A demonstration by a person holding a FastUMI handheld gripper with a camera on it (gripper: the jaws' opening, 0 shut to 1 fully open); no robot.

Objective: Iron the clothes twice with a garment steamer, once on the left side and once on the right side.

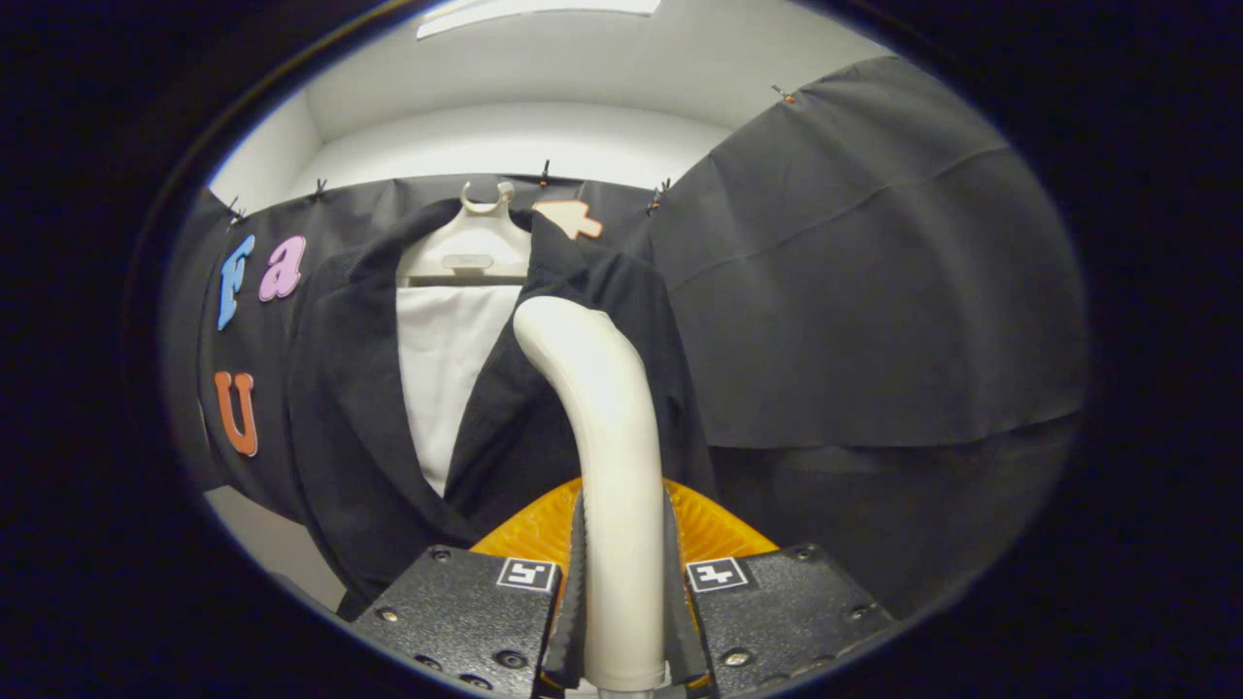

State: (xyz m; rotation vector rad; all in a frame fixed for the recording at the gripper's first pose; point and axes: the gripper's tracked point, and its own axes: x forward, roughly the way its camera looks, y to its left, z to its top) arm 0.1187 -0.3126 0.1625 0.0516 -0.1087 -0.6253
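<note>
Claw is closed on the garment steamer: both fingers press the sides of its cream handle, 1 on the left and 1 on the right, no visible gap. Handle stands roughly upright between the fingers, rises beyond them and curves over to the left at the top. Rounded upper end sits in front of the jacket's right front panel, about chest height. Cannot tell if the steamer actually touches the fabric or sits just off it.

Orange ribbed part shows on both sides of the handle, just ahead of the fingers, low down. Cannot tell what it belongs to.

Clothes: dark jacket over a white shirt, hung on a pale plastic hanger, straight ahead and beyond the steamer. Jacket hangs open, with the shirt showing in a V between the lapels. Hanger hook sits at the top edge of the black cloth wall. Jacket's left front panel is left of the steamer and uncovered. The right panel is partly hidden behind the handle.

Black cloth runs behind the garment and wraps around on the right. White wall above it.
</note>
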